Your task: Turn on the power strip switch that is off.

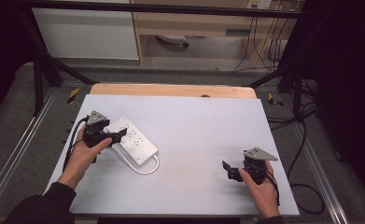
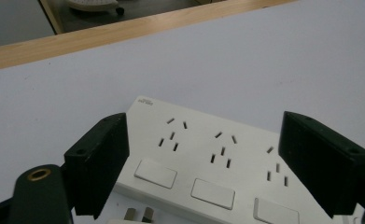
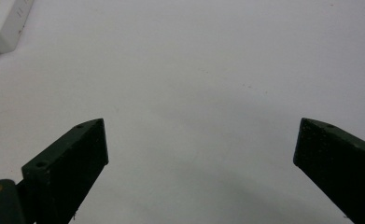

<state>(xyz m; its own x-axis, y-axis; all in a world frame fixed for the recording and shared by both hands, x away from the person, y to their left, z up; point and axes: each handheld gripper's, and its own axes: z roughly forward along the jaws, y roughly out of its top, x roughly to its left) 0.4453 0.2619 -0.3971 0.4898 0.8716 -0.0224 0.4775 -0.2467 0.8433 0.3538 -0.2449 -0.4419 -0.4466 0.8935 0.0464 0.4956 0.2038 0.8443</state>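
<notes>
Table (image 1: 194, 140) seen from the high view: the left gripper (image 1: 117, 136) hangs over the white power strip (image 1: 132, 140) at the left side, jaws spread, while the right gripper (image 1: 228, 169) sits well apart at the right, over bare surface.

In the left gripper view the jaws stand wide — the power strip (image 2: 217, 168) lies between and below them, the pads not pressing it. It shows three socket groups and three white rocker switches (image 2: 155, 173); a plug (image 2: 133, 217) peeks in at the bottom edge.

In the right gripper view the jaws are spread over the bare table (image 3: 194, 93) — a corner of the power strip (image 3: 10, 23) shows at upper left.
</notes>
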